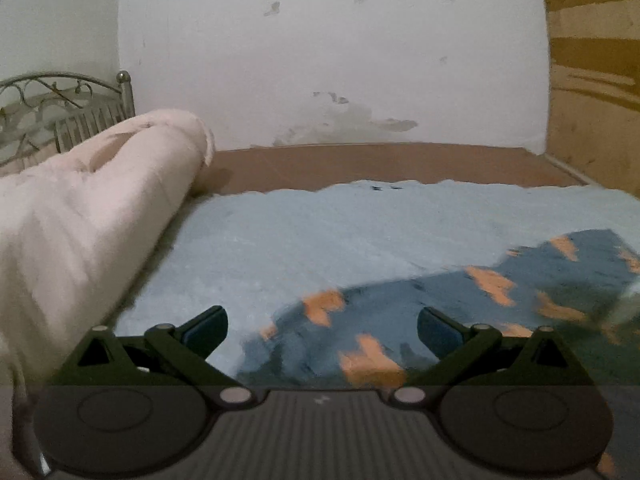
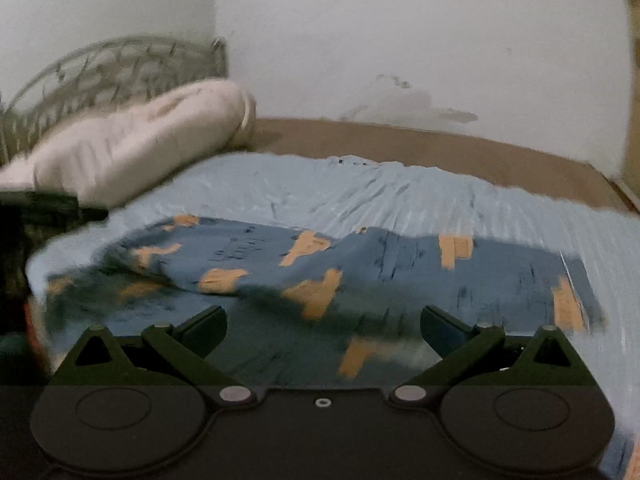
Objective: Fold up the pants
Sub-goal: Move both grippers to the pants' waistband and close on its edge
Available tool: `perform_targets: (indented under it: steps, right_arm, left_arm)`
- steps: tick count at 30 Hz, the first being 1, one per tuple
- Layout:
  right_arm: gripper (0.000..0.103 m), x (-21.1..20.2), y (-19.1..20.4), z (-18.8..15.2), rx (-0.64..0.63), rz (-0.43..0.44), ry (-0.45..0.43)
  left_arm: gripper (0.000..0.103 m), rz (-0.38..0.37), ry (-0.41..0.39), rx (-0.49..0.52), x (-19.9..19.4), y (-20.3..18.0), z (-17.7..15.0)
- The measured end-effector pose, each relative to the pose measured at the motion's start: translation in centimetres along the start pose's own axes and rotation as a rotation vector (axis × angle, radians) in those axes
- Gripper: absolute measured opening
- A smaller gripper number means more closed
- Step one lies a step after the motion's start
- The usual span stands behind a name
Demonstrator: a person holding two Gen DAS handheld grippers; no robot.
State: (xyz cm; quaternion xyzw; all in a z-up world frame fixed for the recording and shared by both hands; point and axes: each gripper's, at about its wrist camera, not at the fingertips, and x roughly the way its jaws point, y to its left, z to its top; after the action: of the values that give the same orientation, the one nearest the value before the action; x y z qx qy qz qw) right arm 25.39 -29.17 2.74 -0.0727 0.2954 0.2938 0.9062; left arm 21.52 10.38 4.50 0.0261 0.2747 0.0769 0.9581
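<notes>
Pants (image 2: 320, 276) in blue with orange patches lie on the pale blue sheet (image 2: 400, 196), near both empty, wide-open grippers, left (image 1: 322, 330) and right (image 2: 323, 328).

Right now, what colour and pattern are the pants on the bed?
Blue pants with scattered orange patches and small dark marks; clearest in the right wrist view.

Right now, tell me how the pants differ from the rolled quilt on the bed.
The pants are blue with orange patches; the rolled quilt is plain pale pink. The pants lie spread nearly flat on the light blue sheet; the quilt is a thick bundle by the metal headboard. Both are soft fabric, untouched.
</notes>
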Motion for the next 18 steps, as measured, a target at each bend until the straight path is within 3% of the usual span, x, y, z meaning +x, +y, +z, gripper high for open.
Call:
perform_targets:
  steps: [5,13,16,18]
  right_arm:
    - [0.102,7.5,-3.8,4.1,-0.1,0.067,0.068]
    - [0.1,18.0,-6.3,8.1,-0.143,0.191,0.193]
    - [0.096,20.8,-6.5,8.8,-0.136,0.243,0.24]
    - [0.096,21.8,-6.5,9.0,-0.17,0.232,0.247]
  left_arm:
    - [0.103,-0.036,0.054,0.048,6.3,2.1,1.7]
    - [0.103,-0.229,0.153,0.08,14.9,3.1,2.4]
    - [0.102,-0.299,0.23,0.136,17.3,2.4,2.5]
    - [0.094,-0.315,0.277,0.166,18.5,1.9,2.5]
